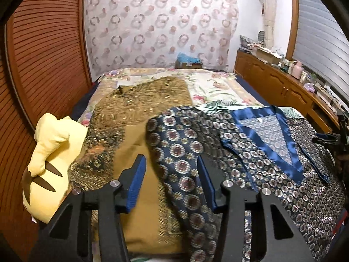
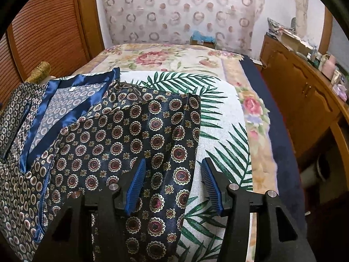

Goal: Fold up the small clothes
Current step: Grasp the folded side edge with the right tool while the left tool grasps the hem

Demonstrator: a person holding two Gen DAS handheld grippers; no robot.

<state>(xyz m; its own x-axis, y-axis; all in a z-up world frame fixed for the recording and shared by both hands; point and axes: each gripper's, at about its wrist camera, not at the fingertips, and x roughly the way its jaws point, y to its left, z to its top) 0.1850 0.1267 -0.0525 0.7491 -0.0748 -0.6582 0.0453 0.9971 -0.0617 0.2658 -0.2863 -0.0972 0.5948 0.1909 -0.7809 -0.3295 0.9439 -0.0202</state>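
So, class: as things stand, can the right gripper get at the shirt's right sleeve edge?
Probably yes. The right gripper stands open just above the sleeve, whose edge runs between its fingers, and nothing lies over the cloth there.

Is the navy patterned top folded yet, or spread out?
Spread out: the navy patterned top lies flat on the bed, neckline open, both sleeves extended.

Navy medallion-print shirt (image 2: pixel 122 144) with blue satin collar (image 1: pixel 281 146), gold-brown patterned cloth (image 1: pixel 139 109), yellow plush toy (image 1: pixel 54 152), palm-leaf sheet (image 2: pixel 220 131)
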